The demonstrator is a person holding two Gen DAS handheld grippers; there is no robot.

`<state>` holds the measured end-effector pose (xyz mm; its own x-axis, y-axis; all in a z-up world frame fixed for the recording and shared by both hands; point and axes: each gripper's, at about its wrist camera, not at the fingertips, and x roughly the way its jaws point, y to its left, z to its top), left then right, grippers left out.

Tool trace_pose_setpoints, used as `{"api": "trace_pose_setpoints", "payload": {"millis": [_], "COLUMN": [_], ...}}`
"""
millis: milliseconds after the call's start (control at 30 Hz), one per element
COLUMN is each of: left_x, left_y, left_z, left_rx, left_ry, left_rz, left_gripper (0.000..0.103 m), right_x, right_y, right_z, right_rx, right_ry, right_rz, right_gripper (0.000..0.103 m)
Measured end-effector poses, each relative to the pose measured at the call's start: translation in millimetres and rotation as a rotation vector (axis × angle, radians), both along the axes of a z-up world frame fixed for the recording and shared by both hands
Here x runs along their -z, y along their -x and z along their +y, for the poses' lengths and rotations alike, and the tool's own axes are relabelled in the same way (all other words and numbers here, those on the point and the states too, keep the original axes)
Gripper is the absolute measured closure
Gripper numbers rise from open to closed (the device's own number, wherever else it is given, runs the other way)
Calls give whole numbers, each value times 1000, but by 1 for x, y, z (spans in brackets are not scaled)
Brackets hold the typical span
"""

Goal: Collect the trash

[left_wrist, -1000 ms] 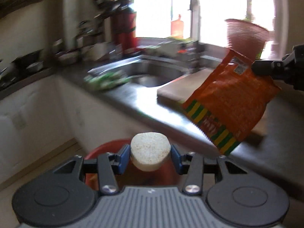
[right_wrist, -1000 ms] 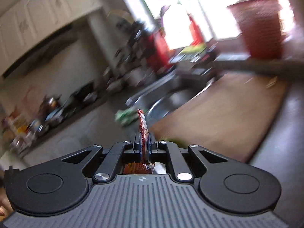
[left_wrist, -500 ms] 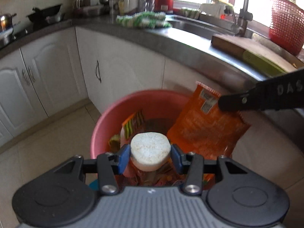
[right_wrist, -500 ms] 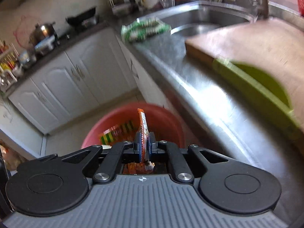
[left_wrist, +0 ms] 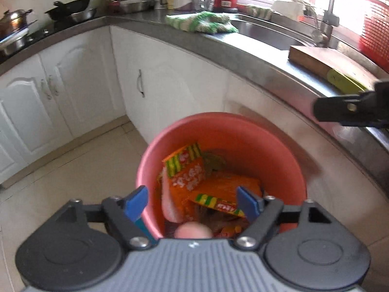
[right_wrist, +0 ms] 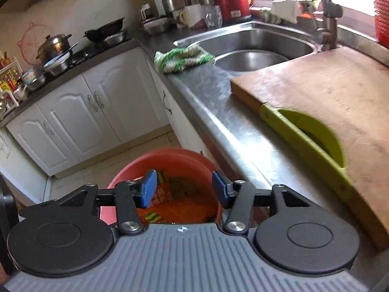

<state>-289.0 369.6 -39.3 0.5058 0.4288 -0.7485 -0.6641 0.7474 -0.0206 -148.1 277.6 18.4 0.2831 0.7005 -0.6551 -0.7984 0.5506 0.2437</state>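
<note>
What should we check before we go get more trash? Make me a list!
1. Left gripper empty: ok, its jaws are opening with nothing between the pads.
2. Right gripper empty: ok, jaws opening, nothing between them.
3. Orange wrapper inside the red bin: ok.
4. Round white piece in the bin: ok, it shows just below the left gripper, inside the rim.
5. Bin upright on the floor: ok.
6. More trash on the counter: cannot tell; only a green cloth and a cutting board show.
</note>
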Motion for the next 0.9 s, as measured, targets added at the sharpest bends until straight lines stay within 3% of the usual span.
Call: {"api": "trace_pose_setpoints", "payload": {"millis": [167,333,900], "left_x": [-6,-8,-11], "left_y": [4,6,23], "left_z": [-6,-18,-53], "left_rx": [-24,-38,-72], "left_ry": [-1,-8,-73], "left_rz": [28,43,92], "left_gripper": [21,21,20], "right_x": [-17,-13,-5], "right_y": [9,18,27], "right_z": [-12,-27,-48], "right_rx": [23,28,32], "right_ry": [36,66,81], "right_rz": [-59,-81,-73], "right_gripper": [23,7,3]}}
